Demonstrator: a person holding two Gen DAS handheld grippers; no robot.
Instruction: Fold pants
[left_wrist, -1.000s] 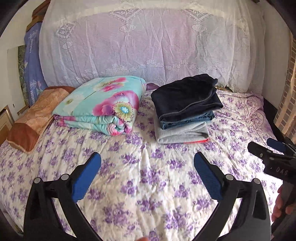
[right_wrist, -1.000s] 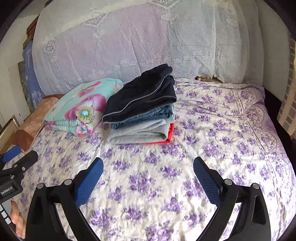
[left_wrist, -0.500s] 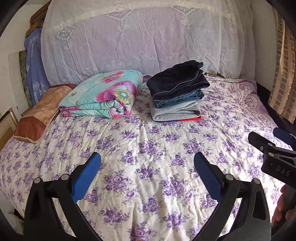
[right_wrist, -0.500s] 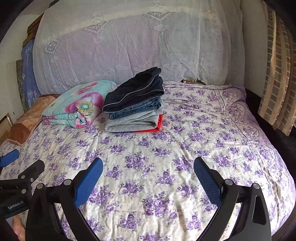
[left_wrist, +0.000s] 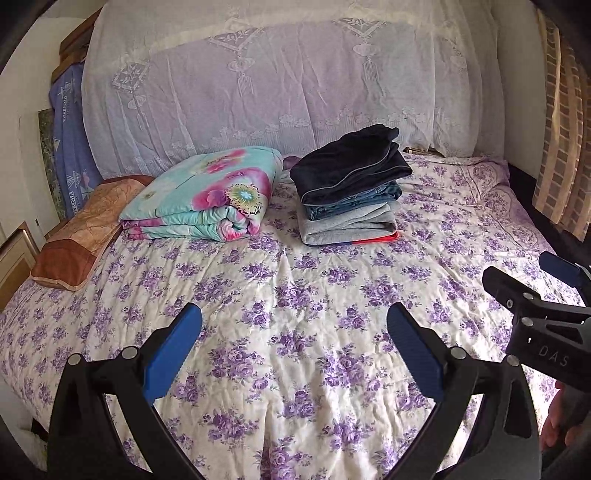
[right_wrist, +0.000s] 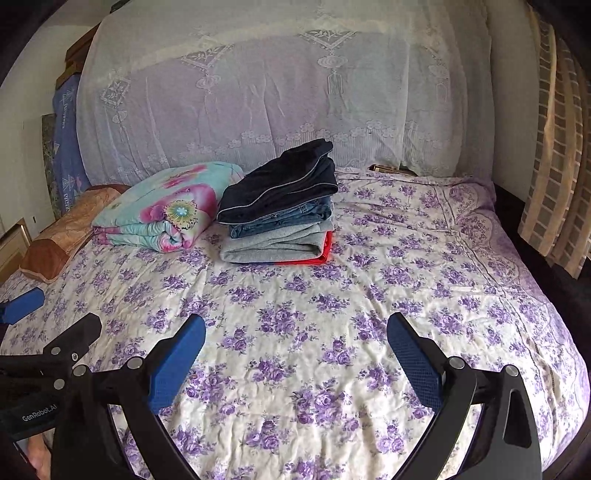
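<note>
- Pulling back from the head of the bed (left_wrist: 280, 332), we now see far more of the purple-flowered bedspread than a second ago, and the clothes look smaller and farther off in both wrist views.
- Our left gripper (left_wrist: 293, 345) hangs over bare bedspread with its blue pads spread wide and nothing between them.
- Our right gripper (right_wrist: 295, 350) is the same: spread wide, empty, above the bedspread and well apart from the clothes. Each gripper shows at the edge of the other's view, so we hold them side by side.
- The pants sit in a folded stack (left_wrist: 351, 192) near the headboard: a dark navy pair with pale piping (right_wrist: 284, 188) on top, jeans (right_wrist: 284, 219) under it, a grey garment (right_wrist: 273, 245) below, and a red-orange piece (right_wrist: 325, 251) at the bottom.
- Just beside the stack lies a folded turquoise floral quilt (left_wrist: 207, 195), with a brown pillow (left_wrist: 85, 229) farther left.
- Retreating empty-handed from a tidy stack suggests to us that this pair is finished and placed. No unfolded pants show on the bed, so we judge the task is done or waiting on a garment from out of view.
</note>
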